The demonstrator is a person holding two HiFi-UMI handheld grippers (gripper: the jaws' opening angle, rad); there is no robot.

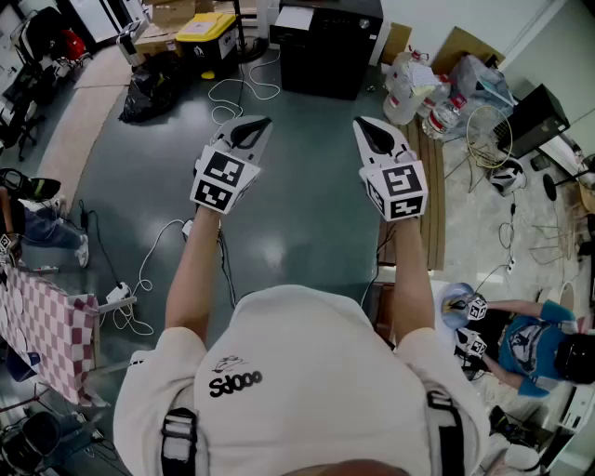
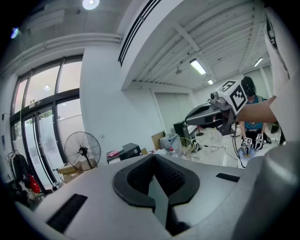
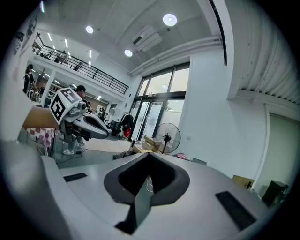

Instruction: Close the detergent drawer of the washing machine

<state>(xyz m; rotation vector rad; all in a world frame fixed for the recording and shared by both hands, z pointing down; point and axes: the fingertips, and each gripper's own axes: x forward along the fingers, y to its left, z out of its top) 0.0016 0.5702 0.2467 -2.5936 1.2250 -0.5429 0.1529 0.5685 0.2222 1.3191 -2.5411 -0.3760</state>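
Observation:
No washing machine or detergent drawer shows in any view. In the head view both arms reach forward over a grey floor. My left gripper [image 1: 262,122] is shut, its black pads pressed together with nothing between them [image 2: 153,157]. My right gripper [image 1: 361,124] is also shut and empty [image 3: 149,155]. They are held side by side, about a hand's width apart, pointing nearly level. Each shows in the other's view: the right gripper [image 2: 189,117] to the right in the left gripper view, the left gripper [image 3: 104,134] to the left in the right gripper view.
A black case [image 1: 327,45] and a yellow-lidded box [image 1: 206,28] stand ahead on the floor. White cables [image 1: 244,91] trail between them. Bags and bottles [image 1: 418,88] lie at the right. A checked cloth [image 1: 46,325] is at left, a seated person [image 1: 530,346] at right. A standing fan [image 2: 82,151] is near the windows.

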